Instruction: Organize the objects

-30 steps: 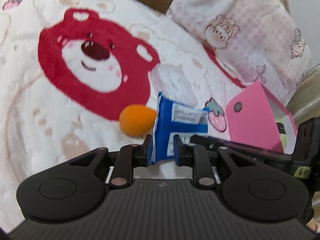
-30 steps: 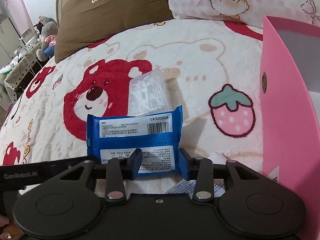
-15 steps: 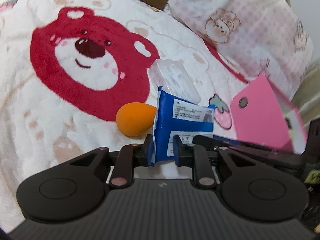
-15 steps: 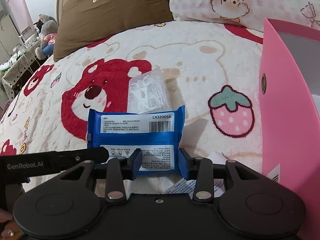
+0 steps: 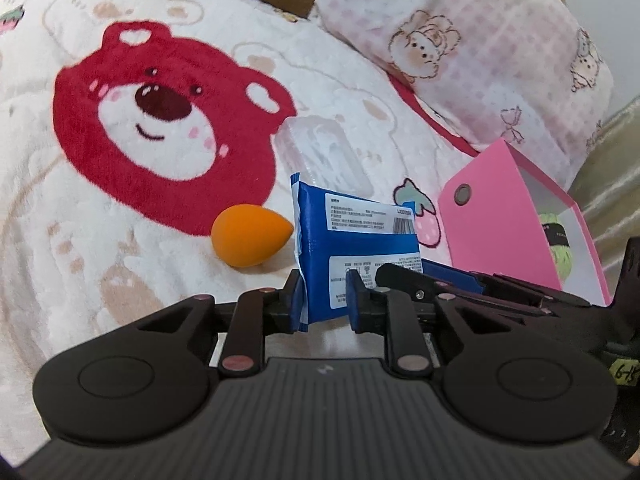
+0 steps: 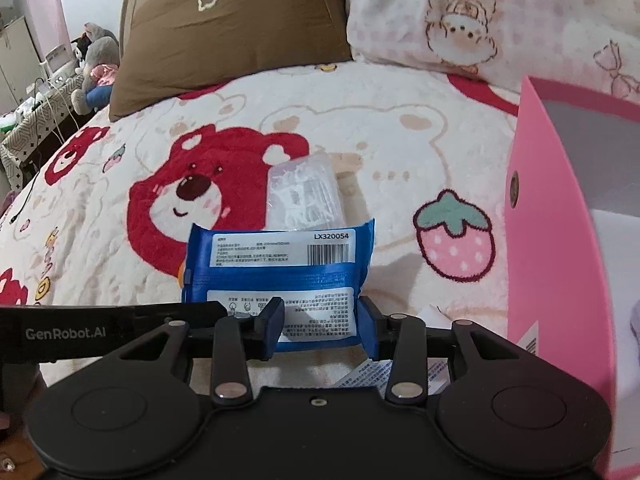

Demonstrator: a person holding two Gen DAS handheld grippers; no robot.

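Glossy blue plastic packet, matt orange foam sponge, fuzzy fleece blanket, smooth pink card box.

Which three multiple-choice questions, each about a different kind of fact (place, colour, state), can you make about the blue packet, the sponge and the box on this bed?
1. Where does the clear plastic case lie?
A. inside the pink box
B. on the blanket beyond the blue packet
C. on the brown pillow

2. What colour is the teardrop sponge?
A. green
B. white
C. orange

3. How is the blue packet held?
A. by both grippers
B. by no gripper
C. by a bare hand

Answers: 1 B, it rests on the blanket behind the packet. 2 C, it shows orange. 3 A, the left gripper and right gripper each clamp its edge.
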